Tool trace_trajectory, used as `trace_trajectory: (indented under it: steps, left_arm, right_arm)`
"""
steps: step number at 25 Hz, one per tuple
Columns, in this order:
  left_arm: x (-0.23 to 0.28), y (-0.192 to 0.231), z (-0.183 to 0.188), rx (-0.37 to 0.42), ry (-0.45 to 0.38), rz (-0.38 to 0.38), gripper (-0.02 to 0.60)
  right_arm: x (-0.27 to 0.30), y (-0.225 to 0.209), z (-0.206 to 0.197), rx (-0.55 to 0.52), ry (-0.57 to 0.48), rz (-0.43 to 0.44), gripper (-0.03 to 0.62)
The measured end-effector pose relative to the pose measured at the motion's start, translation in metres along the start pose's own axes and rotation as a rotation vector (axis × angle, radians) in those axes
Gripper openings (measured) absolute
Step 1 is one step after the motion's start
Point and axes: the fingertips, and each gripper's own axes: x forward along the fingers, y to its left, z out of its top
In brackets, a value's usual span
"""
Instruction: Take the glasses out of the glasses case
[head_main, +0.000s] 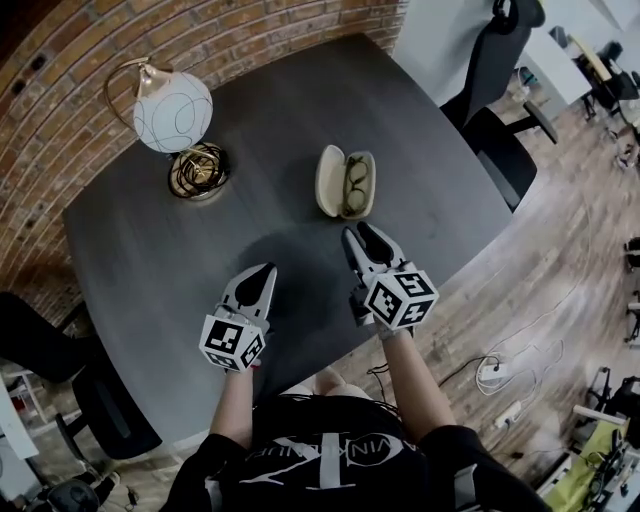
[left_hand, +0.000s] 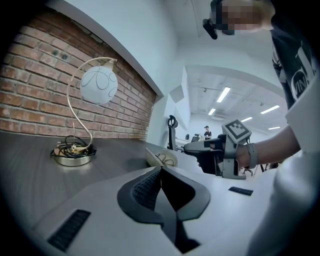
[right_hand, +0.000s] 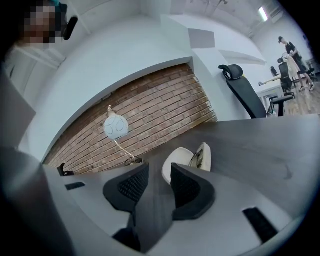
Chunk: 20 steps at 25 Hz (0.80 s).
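A cream glasses case (head_main: 345, 182) lies open on the dark table (head_main: 150, 260), with dark-rimmed glasses (head_main: 356, 181) in its right half. My right gripper (head_main: 361, 236) hovers just short of the case, jaws open and empty. In the right gripper view the case (right_hand: 186, 160) and the glasses (right_hand: 198, 157) sit just beyond the fingertips (right_hand: 174, 170). My left gripper (head_main: 266, 272) hangs further back to the left, jaws shut with nothing between them. The left gripper view has the case (left_hand: 161, 158) ahead and the right gripper (left_hand: 192, 147) beside it.
A desk lamp with a white globe (head_main: 172, 110) and a brass base (head_main: 198, 170) wound with cable stands at the table's back left. A black office chair (head_main: 500, 90) is at the table's far right corner, another chair (head_main: 70, 370) at the left. The table's front edge runs under my arms.
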Motion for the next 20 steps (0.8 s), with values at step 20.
trace_trajectory:
  steps: [20]
  left_arm:
    - [0.084,0.013,0.071,0.014,-0.044,-0.099,0.015]
  right_arm:
    - [0.096,-0.045,0.023,-0.034,0.197,-0.168,0.124]
